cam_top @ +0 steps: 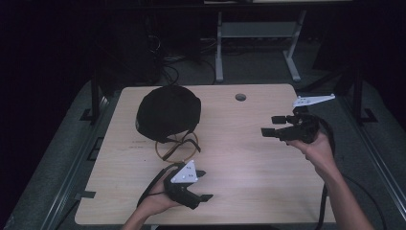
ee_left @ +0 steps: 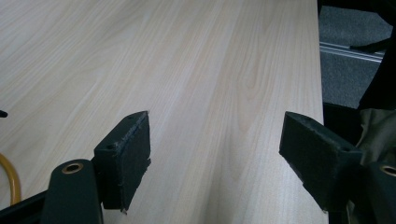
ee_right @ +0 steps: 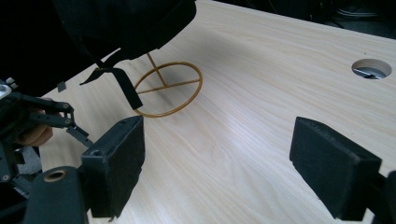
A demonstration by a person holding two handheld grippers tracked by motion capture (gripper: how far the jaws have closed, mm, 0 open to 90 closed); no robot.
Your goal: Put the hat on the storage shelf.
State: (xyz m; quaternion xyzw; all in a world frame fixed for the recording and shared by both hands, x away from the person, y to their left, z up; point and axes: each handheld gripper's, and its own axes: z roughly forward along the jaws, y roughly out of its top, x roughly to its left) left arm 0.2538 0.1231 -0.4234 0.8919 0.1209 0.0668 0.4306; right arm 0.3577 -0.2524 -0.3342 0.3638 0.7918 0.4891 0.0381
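High view: a light wooden table [cam_top: 249, 158] carries a black cap [cam_top: 167, 111] at 11 o'clock from table centre. The cap sits on a yellow wire stand [cam_top: 176, 148], whose ring base projects from under it at the cap's 6 o'clock. A round cable hole [cam_top: 241, 97] lies at 12 o'clock, near the far edge. The left gripper [cam_top: 205, 185] is at 7 o'clock, jaws apart, empty. The right gripper [cam_top: 269, 125] is at 2 o'clock, jaws apart, empty.

Left gripper view: both jaws stand wide apart over bare tabletop; a yellow arc of the stand shows at 8 o'clock.

Right gripper view: jaws wide apart, nothing between them. Cap at 11 o'clock, ring base beneath it, cable hole at 2 o'clock, left gripper at 9 o'clock.
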